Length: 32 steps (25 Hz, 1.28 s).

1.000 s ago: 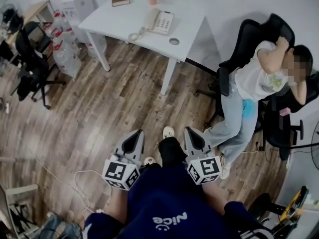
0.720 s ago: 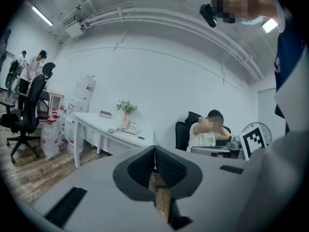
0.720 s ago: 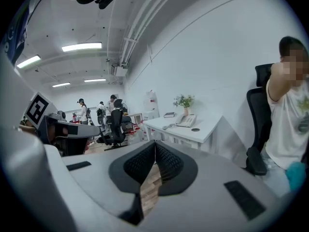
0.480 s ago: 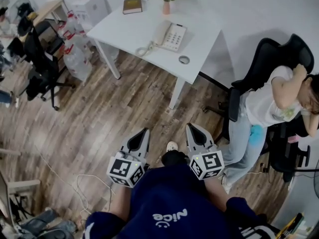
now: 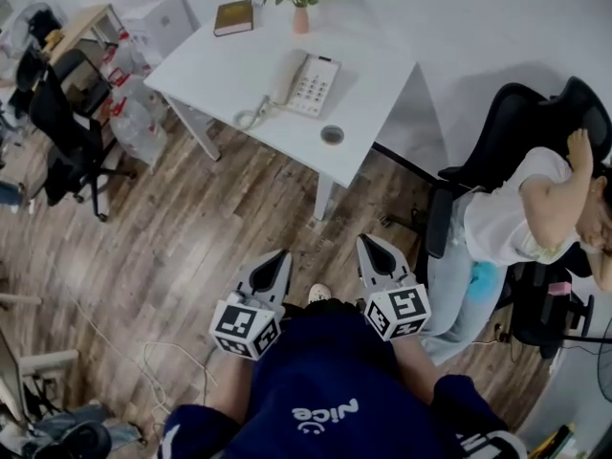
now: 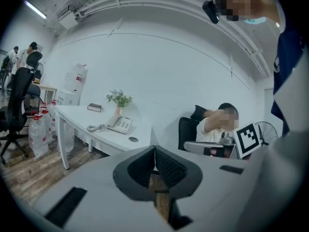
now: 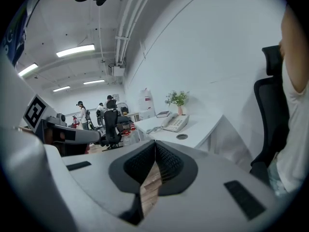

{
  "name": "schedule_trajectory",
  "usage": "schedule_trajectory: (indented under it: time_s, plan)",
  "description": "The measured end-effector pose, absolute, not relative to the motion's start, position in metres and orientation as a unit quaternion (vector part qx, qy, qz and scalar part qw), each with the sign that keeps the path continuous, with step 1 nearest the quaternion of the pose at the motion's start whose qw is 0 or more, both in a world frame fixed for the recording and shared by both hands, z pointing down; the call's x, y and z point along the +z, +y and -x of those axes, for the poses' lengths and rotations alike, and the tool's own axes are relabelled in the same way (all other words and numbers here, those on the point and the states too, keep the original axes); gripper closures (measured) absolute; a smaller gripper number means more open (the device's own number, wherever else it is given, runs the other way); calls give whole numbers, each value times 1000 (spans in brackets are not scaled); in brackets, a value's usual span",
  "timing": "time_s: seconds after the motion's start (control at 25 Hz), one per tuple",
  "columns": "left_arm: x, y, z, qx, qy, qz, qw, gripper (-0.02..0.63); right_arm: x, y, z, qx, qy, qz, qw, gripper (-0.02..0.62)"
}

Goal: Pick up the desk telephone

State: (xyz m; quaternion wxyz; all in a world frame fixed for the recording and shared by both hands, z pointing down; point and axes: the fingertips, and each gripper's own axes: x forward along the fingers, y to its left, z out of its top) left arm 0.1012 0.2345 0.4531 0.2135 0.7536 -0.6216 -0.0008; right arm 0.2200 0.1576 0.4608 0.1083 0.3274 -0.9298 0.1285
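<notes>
The telephone [image 5: 306, 83] sits near the middle of the white table [image 5: 220, 60], turned a little askew. It is a pale desk set with the handset [image 5: 285, 75] lying in its cradle along the left side and the keypad to the right. Its coiled cord [image 5: 251, 116] trails off toward the table's front edge. Nothing is touching it. Just in front of it, near the edge, is a round cable hole [image 5: 332, 134]. At the far side of the table lie a dark book [image 5: 233, 17] and a small vase with a green plant [image 5: 300, 15], close to the white wall. Off the table's left end stand some water bottles [image 5: 134, 113] and a black office chair [image 5: 65, 127]. On the right, a person [image 5: 521, 220] leans back in another black chair with arms raised. Both grippers are well short of the table, held low over the wooden floor [image 5: 191, 228] right in front of the body of the person carrying them, tips aimed toward the table. The left gripper [image 5: 278, 256] has its jaws pressed together with nothing between them. The right gripper [image 5: 369, 243] is likewise closed and empty, and only floorboards show through the gap behind its pads.
</notes>
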Motion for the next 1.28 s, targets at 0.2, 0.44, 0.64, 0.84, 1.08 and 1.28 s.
schedule_trajectory:
  time_s: [0.2, 0.44, 0.64, 0.84, 1.08, 1.28]
  plan:
    - [457, 204, -110, 12, -609, -761, 225, 589, 469, 143, -222, 153, -927, -325, 111, 572]
    - [466, 170, -106, 13, -597, -767, 236, 589, 482, 130, -219, 169, -923, -323, 124, 572]
    - [476, 142, -98, 18, -583, -775, 241, 589, 486, 103, -216, 169, -915, -344, 126, 572]
    - [480, 105, -69, 14, -574, -780, 248, 589, 487, 74, -193, 165, -910, -355, 134, 572]
    - [480, 47, -30, 23, -546, -799, 250, 589, 492, 30, -155, 179, -897, -376, 149, 572]
    - [473, -1, 9, 28, -517, -819, 247, 589, 491, -9, -117, 194, -881, -405, 148, 572]
